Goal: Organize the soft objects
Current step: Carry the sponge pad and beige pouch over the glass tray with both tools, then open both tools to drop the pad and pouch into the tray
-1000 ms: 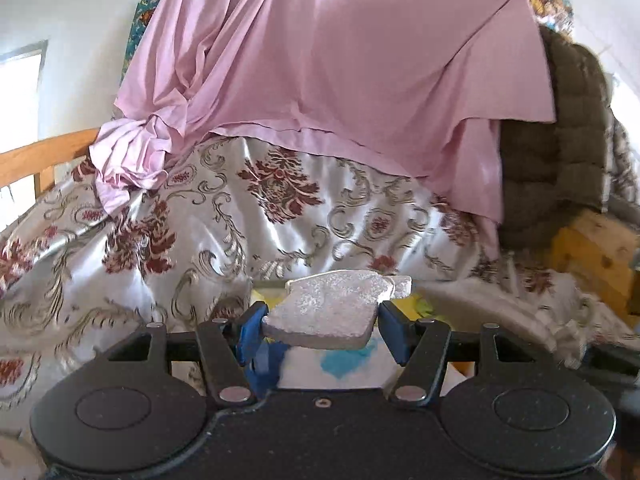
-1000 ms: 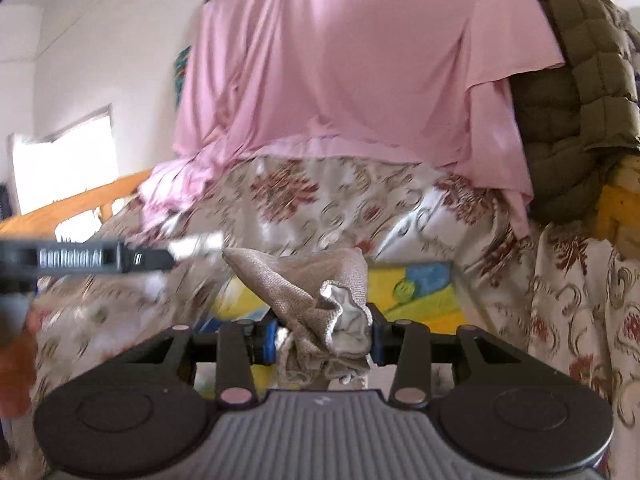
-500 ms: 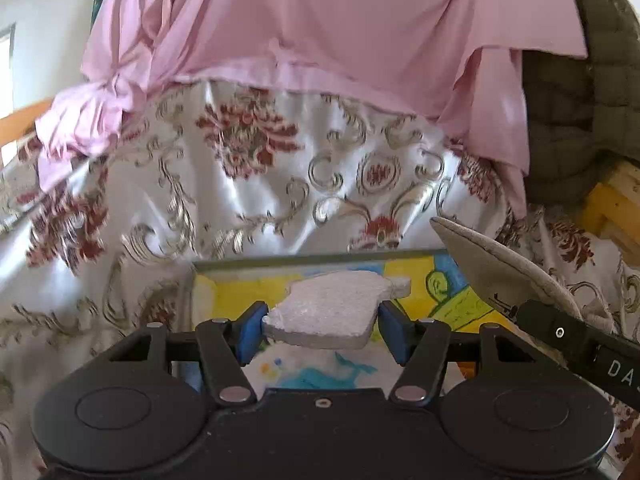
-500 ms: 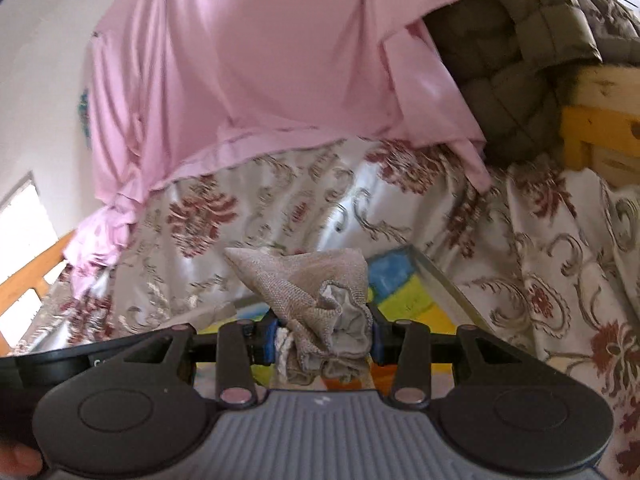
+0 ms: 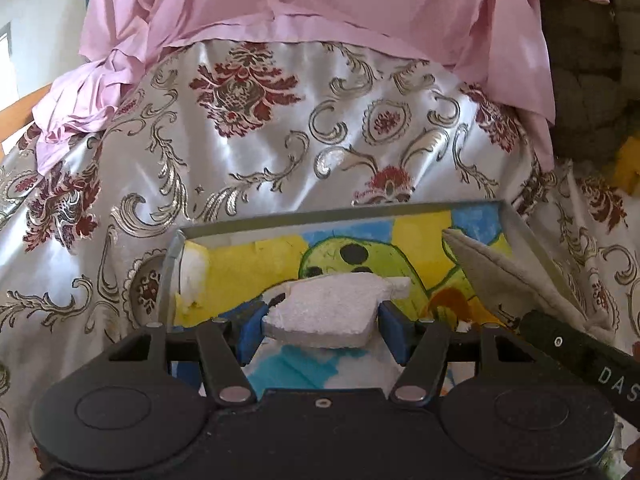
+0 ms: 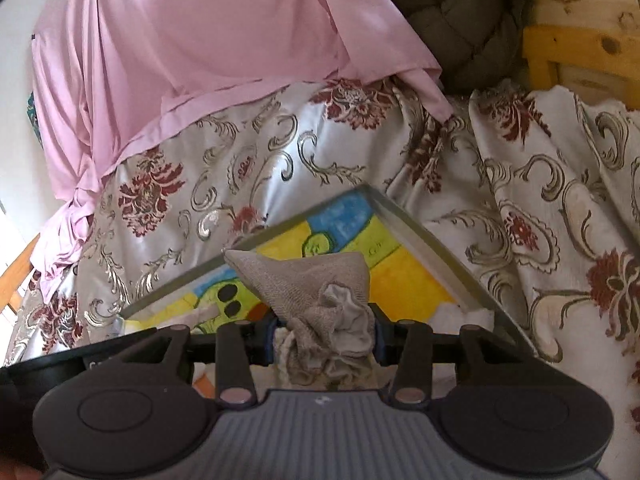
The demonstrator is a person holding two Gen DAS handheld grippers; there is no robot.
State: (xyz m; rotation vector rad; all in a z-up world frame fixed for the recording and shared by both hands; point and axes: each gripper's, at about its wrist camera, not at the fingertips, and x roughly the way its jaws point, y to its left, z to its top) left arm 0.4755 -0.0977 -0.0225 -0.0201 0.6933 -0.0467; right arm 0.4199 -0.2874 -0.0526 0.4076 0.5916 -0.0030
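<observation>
Left hand-held gripper (image 5: pixel 320 322): blue pads clamped on a flat white foam piece (image 5: pixel 334 304), held above a shallow tray (image 5: pixel 340 216) with a bright yellow, green and blue drawing inside. Right hand-held gripper (image 6: pixel 324 338): jaws just been opening, yet a bunched beige cloth (image 6: pixel 320 300) sits pinched between the pads, over the same tray. Tray resting on a silver, red-flowered bedspread (image 5: pixel 260 148); pink sheet (image 5: pixel 320 0) draped behind.
</observation>
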